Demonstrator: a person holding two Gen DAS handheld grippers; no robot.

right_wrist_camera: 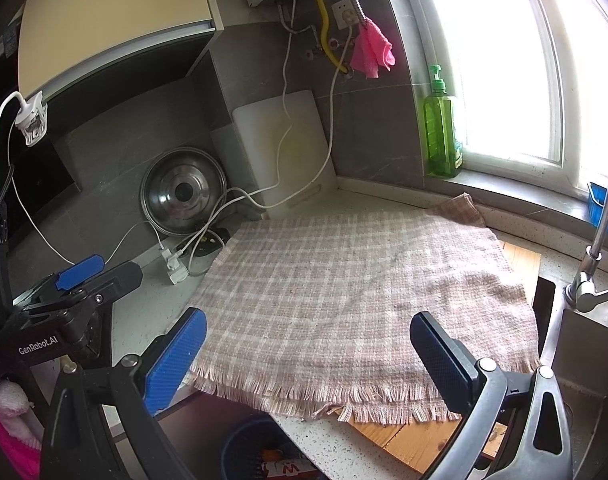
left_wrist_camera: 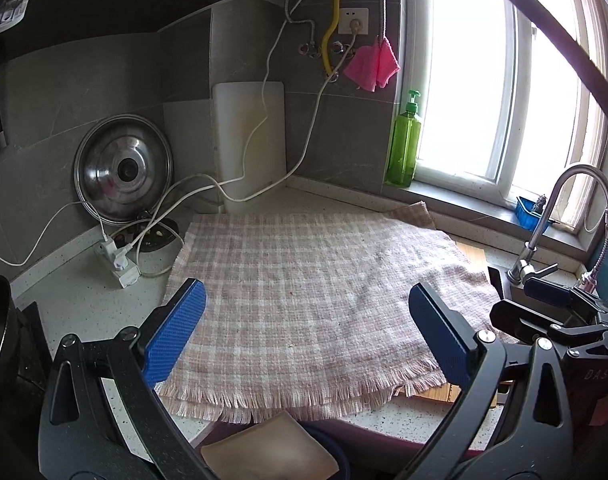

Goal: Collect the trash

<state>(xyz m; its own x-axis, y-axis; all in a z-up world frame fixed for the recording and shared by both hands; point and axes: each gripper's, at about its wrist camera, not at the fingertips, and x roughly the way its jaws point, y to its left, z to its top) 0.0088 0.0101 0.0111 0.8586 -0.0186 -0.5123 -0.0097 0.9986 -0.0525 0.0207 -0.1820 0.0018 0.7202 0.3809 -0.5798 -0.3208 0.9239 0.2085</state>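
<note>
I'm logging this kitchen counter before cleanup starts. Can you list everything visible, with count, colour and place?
Checked cloth: one, pink and white, spread on the counter.
Wooden board: one, tan, under the cloth.
Pot lid: one, steel, leaning on the wall.
Cutting board: one, white, upright in the corner.
Power strip: one, white, left of the cloth.
Soap bottle: one, green, on the windowsill.
Rag: one, pink, hanging on the wall.
Faucet: one, steel, at right.
Bucket: one, blue, below the counter edge.
Left gripper: blue pads, open, empty.
Right gripper: blue pads, open, empty.
</note>
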